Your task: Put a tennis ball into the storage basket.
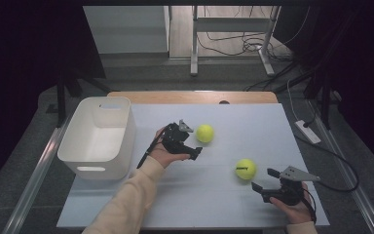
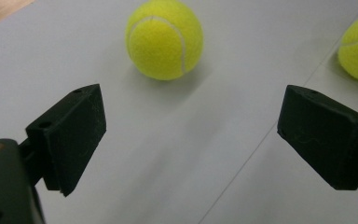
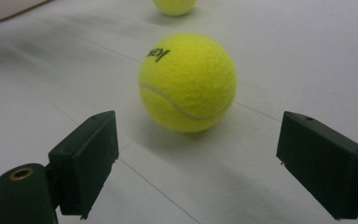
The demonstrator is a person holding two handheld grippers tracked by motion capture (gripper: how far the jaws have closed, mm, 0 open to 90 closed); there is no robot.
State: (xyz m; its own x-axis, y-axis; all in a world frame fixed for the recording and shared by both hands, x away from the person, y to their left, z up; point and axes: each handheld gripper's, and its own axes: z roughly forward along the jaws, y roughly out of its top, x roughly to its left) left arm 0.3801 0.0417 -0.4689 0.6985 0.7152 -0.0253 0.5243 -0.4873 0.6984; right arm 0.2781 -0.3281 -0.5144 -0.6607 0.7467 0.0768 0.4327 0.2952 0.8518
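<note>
Pale grey covers the tabletop (image 1: 253, 122), with a strip of bare wood at its far edge and a dark room with cables on the floor beyond. At the tabletop's left stands a white bin (image 1: 97, 136), upright.

I hold my left gripper (image 1: 193, 141) near the middle of the tabletop, its fingers (image 2: 70, 135) spread wide and clamped on nothing. Just ahead of them lies one tennis ball (image 1: 204, 133), resting on the tabletop and apart from both fingers; in the left gripper view it sits beyond the gap, a little toward the left finger.

My right gripper (image 1: 265, 179) is low at the near right, its fingers (image 3: 86, 158) also wide apart. A second tennis ball (image 1: 246, 169) with dark lettering, which I can't quite read, lies just in front of them, seemingly untouched. The two balls are well apart.
</note>
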